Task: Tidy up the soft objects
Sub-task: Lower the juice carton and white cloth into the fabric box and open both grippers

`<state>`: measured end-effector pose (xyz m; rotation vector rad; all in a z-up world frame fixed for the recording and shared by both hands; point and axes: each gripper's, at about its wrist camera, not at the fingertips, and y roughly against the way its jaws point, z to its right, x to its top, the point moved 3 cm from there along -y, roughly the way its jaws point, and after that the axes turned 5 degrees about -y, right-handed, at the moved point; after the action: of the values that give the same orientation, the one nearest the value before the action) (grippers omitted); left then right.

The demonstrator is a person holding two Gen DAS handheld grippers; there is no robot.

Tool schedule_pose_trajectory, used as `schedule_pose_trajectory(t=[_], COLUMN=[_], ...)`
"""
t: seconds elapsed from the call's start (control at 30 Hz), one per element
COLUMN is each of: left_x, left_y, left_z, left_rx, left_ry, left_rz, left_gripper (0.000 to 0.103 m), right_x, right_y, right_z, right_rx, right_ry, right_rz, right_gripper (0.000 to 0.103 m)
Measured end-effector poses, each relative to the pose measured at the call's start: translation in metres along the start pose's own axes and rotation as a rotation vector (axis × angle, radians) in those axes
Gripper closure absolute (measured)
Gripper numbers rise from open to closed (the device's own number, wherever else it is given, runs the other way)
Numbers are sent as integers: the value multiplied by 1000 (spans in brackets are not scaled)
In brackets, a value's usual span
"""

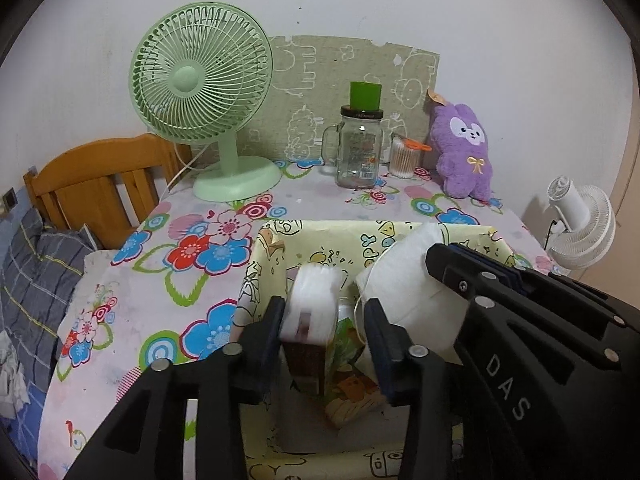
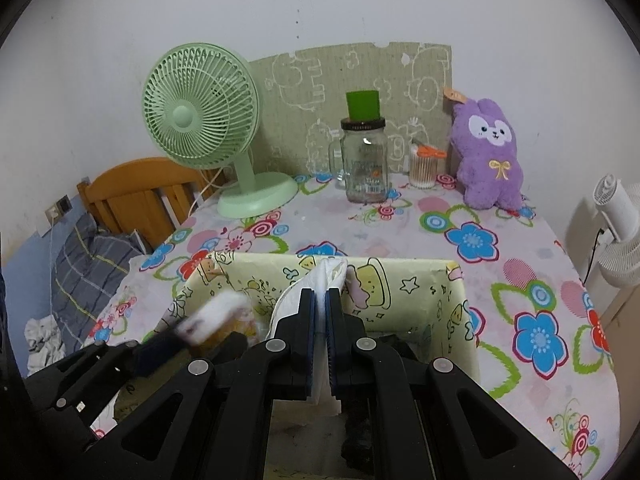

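Both claws hang over the yellow cartoon-print box (image 1: pixel 276 240) at the near edge of the table (image 1: pixel 132 304). The left claw (image 1: pixel 324 320) stands fairly wide; a white tissue pack (image 1: pixel 312 304) rests against its left finger, though I cannot tell if it is gripped. The right claw (image 2: pixel 321 312) is narrow, pinching a folded white cloth (image 2: pixel 328 270) upright inside the box. Toward 12 o'clock stands a glass jar (image 1: pixel 358 148); a green fan (image 1: pixel 200 80) at 11 and a purple plush bunny (image 1: pixel 464 152) at 1.
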<state>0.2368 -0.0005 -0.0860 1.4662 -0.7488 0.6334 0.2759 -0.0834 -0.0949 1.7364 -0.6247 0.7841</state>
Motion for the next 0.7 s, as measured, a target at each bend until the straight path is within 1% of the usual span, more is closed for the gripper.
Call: schedule_pose_trajectory(t=[0.03, 0.17, 0.23, 0.33, 0.4, 0.53, 0.6, 0.63, 0.67, 0.7], left_x=[0, -2, -2, -2, -1, -2, -2, -2, -2, -2], left_y=[0, -1, 0, 2, 4, 7, 9, 10, 12, 14], left_z=[1, 3, 5, 8, 8, 8, 9, 10, 10, 10], left_rx=[-1, -8, -19, -15, -2, -6, -1, -4, 1, -1], left_ry=[-3, -15, -23, -34, -37, -30, -36, -38, -40, -41], left_rz=[-2, -6, -6, 2, 5, 6, 7, 10, 13, 19], left_gripper=[55, 47, 40, 32, 28, 27, 27, 26, 25, 23], right_x=[-1, -3, -4, -5, -6, -7, -7, -6, -6, -6], right_y=[-1, -3, -4, -4, -3, 2, 5, 7, 9, 13], right_z=[0, 2, 4, 6, 6, 6, 5, 5, 5, 5], right_rx=[2, 4, 4, -1, -4, -16, -23, -35, -39, -48], right_ry=[-2, -13, -15, -18, -16, -5, 9, 18, 23, 26], right_rz=[-7, -26, -35, -50, -55, -50, -43, -36, -31, -15], right_gripper=[95, 94, 94, 93, 93, 86, 80, 71, 54, 46])
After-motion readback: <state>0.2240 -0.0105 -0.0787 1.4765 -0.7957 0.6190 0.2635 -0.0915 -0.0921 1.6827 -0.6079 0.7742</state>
